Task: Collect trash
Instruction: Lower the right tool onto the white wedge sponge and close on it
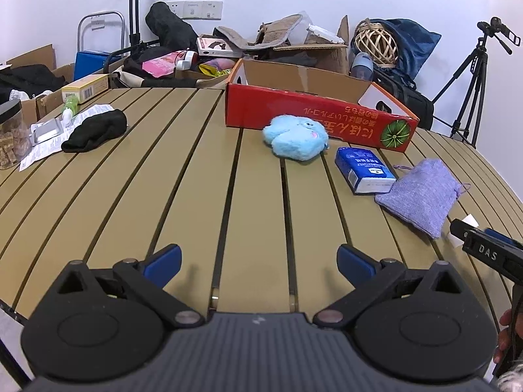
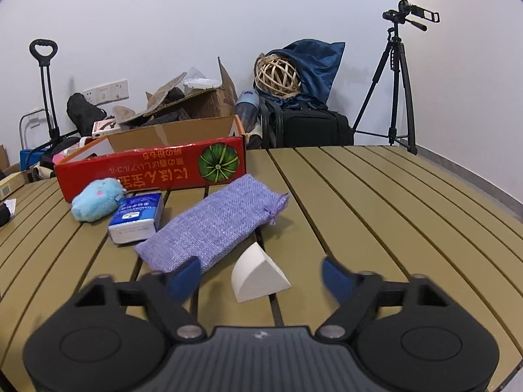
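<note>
A white folded paper wedge (image 2: 255, 277) lies on the tan slatted table (image 2: 376, 212). My right gripper (image 2: 260, 272) is open, and the wedge sits between its blue pads without touching either. From the left wrist view, one of the right gripper's fingers (image 1: 480, 248) shows at the right edge, beside a scrap of white paper (image 1: 469, 220). My left gripper (image 1: 260, 261) is open over bare slats with nothing between its fingers. A red cardboard box (image 1: 313, 117) with its top open stands at the far side of the table.
A purple knit pouch (image 2: 212, 225), a blue tissue pack (image 2: 137, 217) and a light blue plush toy (image 2: 94, 201) lie before the box. At the left lie a black sock (image 1: 94, 130), a printed sheet (image 1: 39, 153), a blister pack (image 1: 45, 129) and a jar (image 1: 11, 134). Clutter and a tripod (image 2: 397, 81) stand behind.
</note>
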A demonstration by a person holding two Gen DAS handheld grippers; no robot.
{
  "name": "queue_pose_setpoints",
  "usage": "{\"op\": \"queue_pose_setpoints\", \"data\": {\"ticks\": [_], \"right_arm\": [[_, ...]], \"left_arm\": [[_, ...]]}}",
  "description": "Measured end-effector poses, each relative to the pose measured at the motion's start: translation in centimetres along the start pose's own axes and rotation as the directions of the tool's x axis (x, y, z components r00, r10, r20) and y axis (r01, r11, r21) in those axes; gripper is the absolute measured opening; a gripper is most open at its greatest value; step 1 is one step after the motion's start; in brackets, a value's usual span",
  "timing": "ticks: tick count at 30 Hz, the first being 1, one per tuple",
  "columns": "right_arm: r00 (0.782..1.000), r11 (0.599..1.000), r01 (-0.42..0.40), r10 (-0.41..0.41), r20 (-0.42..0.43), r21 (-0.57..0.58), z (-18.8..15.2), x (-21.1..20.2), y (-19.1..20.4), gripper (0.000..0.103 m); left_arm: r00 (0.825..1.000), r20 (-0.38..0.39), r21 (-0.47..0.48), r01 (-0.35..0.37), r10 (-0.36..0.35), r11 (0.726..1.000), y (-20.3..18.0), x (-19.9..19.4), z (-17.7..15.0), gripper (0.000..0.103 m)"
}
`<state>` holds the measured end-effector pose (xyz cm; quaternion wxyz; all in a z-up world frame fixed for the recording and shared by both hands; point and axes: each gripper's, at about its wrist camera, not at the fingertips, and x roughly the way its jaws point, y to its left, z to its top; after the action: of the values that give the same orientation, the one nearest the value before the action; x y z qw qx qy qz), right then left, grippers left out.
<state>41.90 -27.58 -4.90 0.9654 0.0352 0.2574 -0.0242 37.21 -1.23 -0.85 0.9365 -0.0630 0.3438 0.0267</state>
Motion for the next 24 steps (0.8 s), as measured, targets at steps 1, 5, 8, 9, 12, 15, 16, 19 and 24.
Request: {"op": "queue_pose_setpoints", "data": {"ticks": [1,5,8,9,12,15,16,19,24], "right_arm": [[1.000,1.000,-0.004,0.004,-0.007,0.005,0.0,0.2,-0.1,0.056],[0.999,0.999,-0.032,0.032,-0.028,0.022,-0.1,0.7,-0.4,0.031],[0.999,0.999,-0.040,0.040,-0.018,0.022,-0.1,0.4,-0.4,0.028],[0.999,0.999,-0.043,0.043,-0.012,0.023,-0.2,0.2,-0.5,0.027],[0.999,0.999,-0.043,0.043,0.006,0.031,-0.1,-0.2,-0.9,0.025],[0.999,0.998,-0.039,0.038,0.020,0.050,0.0,-0.6,-1.5,0.025],[0.999,0.998,-0.035,0.034,0.025,0.056,0.0,-0.7,-1.7,0.025],[0.999,0.997,-0.028,0.025,0.034,0.077,0.1,-0.9,-2.5,0.025],[0.998,0.993,-0.023,0.017,0.054,0.112,0.3,-1.3,-3.8,0.025]], "left_arm": [[1.000,0.001,0.002,0.001,-0.001,1.000,-0.1,0.0,0.0,0.103],[1.000,-0.002,0.008,0.004,-0.004,1.000,-0.2,0.3,-0.2,0.103],[1.000,-0.004,0.008,0.005,-0.005,1.000,-0.2,0.4,-0.2,0.103],[1.000,-0.003,0.009,0.005,-0.005,1.000,-0.3,0.4,-0.3,0.103],[1.000,-0.006,0.012,0.007,-0.007,1.000,-0.4,0.5,-0.5,0.103],[1.000,-0.011,0.017,0.009,-0.009,1.000,-0.6,0.7,-0.7,0.103],[1.000,-0.012,0.019,0.010,-0.010,1.000,-0.7,0.8,-0.8,0.103],[1.000,-0.014,0.027,0.016,-0.016,1.000,-1.1,0.9,-1.1,0.103],[0.999,-0.020,0.036,0.027,-0.027,0.999,-2.0,1.2,-1.5,0.103]]}}
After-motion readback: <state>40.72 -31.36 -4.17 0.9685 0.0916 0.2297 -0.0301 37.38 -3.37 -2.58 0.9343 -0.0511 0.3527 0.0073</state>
